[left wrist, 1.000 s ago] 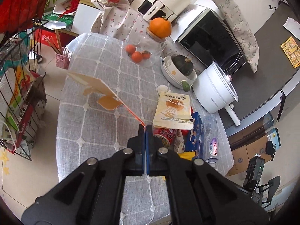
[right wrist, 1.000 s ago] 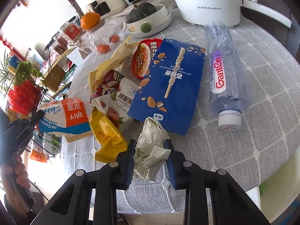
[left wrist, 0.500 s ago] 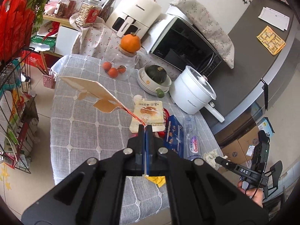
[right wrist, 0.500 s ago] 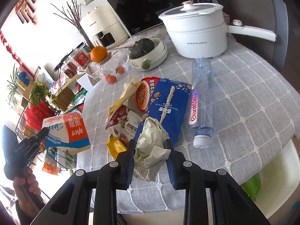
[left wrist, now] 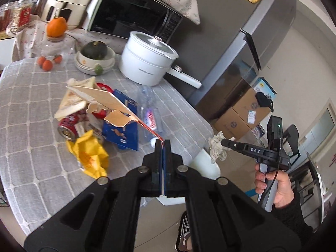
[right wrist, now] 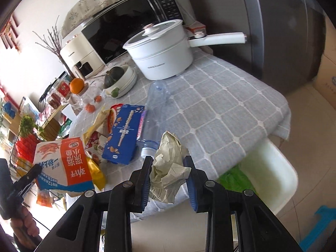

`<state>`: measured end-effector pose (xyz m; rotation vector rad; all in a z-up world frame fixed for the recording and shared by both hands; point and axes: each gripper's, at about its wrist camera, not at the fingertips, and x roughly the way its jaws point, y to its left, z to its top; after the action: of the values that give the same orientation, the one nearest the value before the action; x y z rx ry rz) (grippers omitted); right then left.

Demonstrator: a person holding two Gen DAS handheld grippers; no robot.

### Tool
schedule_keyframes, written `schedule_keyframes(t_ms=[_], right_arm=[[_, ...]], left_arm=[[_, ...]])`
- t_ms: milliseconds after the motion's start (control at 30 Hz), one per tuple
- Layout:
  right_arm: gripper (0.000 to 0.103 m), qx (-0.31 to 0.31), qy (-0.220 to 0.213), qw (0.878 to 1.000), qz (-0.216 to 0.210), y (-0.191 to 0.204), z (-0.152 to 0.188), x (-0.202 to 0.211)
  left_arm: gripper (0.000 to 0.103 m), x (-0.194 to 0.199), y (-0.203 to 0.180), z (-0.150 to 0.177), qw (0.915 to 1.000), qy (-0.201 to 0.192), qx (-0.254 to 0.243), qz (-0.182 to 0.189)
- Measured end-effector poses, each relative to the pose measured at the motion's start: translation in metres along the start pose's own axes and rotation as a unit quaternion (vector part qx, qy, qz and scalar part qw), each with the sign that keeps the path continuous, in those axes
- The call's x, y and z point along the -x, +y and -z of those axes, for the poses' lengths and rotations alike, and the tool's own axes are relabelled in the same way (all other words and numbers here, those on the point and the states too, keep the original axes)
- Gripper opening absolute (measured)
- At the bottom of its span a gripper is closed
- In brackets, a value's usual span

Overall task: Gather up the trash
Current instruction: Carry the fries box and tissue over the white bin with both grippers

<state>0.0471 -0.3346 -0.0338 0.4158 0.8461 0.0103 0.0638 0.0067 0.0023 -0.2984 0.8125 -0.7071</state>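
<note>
Up front in the left wrist view, the left gripper (left wrist: 162, 145) has its jaws pinched tight on the red corner of a flat snack bag (left wrist: 98, 98), which sticks out over the table (left wrist: 27, 109) with its tan underside showing and a torn flap hanging down. Under it on the grey checked cloth there's a pile: a crumpled yellow wrapper (left wrist: 90, 155), a red can (left wrist: 68, 126) on its side, a blue snack box (left wrist: 124, 130) and a clear plastic bottle (left wrist: 150, 113) lying flat. Further back sit a white pot (left wrist: 147, 63) and a bowl with a green squash (left wrist: 95, 57). Off past the table edge on the right you can see the right gripper (left wrist: 222, 145) in the person's hand, with a crumpled paper wad (left wrist: 217, 149) at its tip, hanging above a white bin (left wrist: 204, 163). Over on the right wrist view, the right gripper (right wrist: 169, 163) is partly closed around that paper wad (right wrist: 170, 166), both blue pads touching it, right at the table's near edge. The white bin (right wrist: 277, 172) with a green liner (right wrist: 237, 178) sits below on the right. At left, the left gripper (right wrist: 36, 170) holds the snack bag (right wrist: 65, 166), its orange and white printed face toward this camera. The blue box (right wrist: 124, 134) and bottle (right wrist: 153, 115) lie side by side just beyond the wad.
</note>
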Motion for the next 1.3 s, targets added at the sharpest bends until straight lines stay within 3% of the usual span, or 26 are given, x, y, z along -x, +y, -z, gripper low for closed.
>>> schedule_keyframes(t_ms=[300, 600, 800, 967, 1133, 1300], right_arm=[[0.031, -0.046, -0.005, 0.997, 0.054, -0.094, 0.019, 0.032], [0.031, -0.087, -0.003, 0.993, 0.085, -0.158, 0.033, 0.048], [0.031, -0.086, 0.009, 0.992, 0.095, -0.173, 0.037, 0.044], [0.031, -0.083, 0.013, 0.992, 0.096, -0.176, 0.037, 0.042], [0.031, -0.085, 0.02, 0.991, 0.1, -0.18, 0.038, 0.039], [0.031, -0.088, 0.03, 0.99, 0.104, -0.182, 0.042, 0.035]], left_arm=[[0.001, -0.087, -0.084, 0.025, 0.9921, 0.071, -0.078, 0.068], [0.001, -0.172, -0.148, 0.067, 0.9733, 0.132, -0.155, 0.106], [0.002, -0.206, -0.161, 0.082, 0.9622, 0.148, -0.206, 0.1], [0.002, -0.221, -0.158, 0.088, 0.9587, 0.169, -0.205, 0.101], [0.002, -0.243, -0.146, 0.102, 0.9556, 0.209, -0.196, 0.07], [0.004, -0.249, -0.138, 0.11, 0.9531, 0.225, -0.197, 0.048]])
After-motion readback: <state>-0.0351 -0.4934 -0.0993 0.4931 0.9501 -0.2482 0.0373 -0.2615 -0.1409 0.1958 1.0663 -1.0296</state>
